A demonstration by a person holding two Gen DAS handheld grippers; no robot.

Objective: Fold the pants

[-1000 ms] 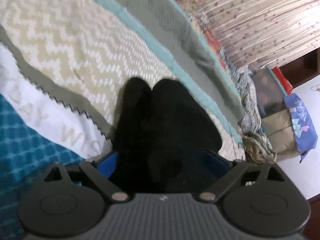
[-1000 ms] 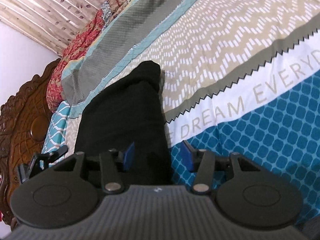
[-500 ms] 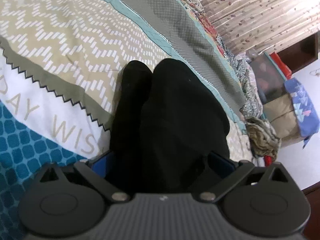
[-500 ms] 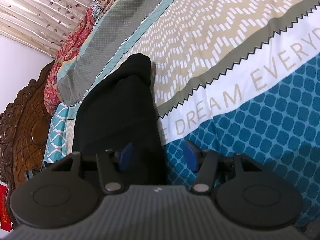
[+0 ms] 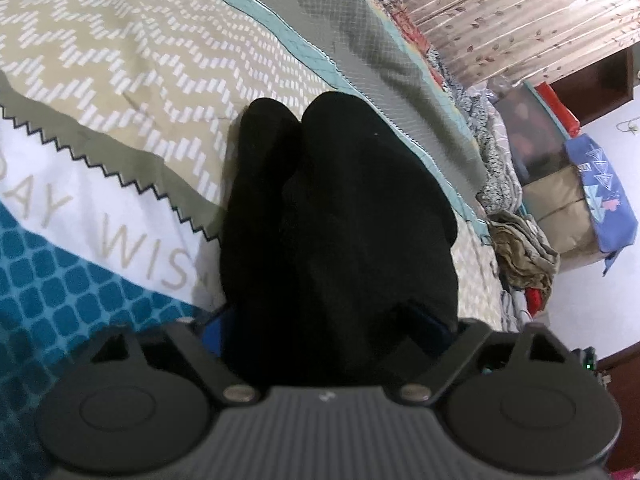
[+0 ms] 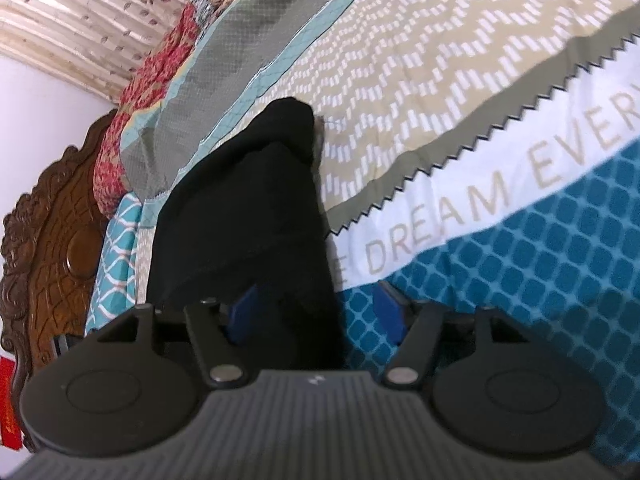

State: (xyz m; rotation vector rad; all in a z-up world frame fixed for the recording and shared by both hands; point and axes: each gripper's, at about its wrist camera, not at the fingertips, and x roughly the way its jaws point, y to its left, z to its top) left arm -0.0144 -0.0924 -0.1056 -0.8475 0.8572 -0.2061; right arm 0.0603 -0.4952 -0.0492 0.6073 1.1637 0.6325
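we see the black pants (image 5: 340,216) in a folded bundle on the bedspread (image 5: 120,80), across its chevron and lettered bands. our left gripper (image 5: 324,330) has the near end of the bundle between its blue pads (image 5: 210,330), jaws closing, pads mostly hidden by cloth, so contact we cannot tell. our right gripper (image 6: 316,312) is opening, jaws apart; the pants edge lies between them, beside the left pad (image 6: 242,312), the right pad over blue bedspread. a carved headboard (image 6: 52,232) beyond, a curtain (image 5: 520,12) behind.
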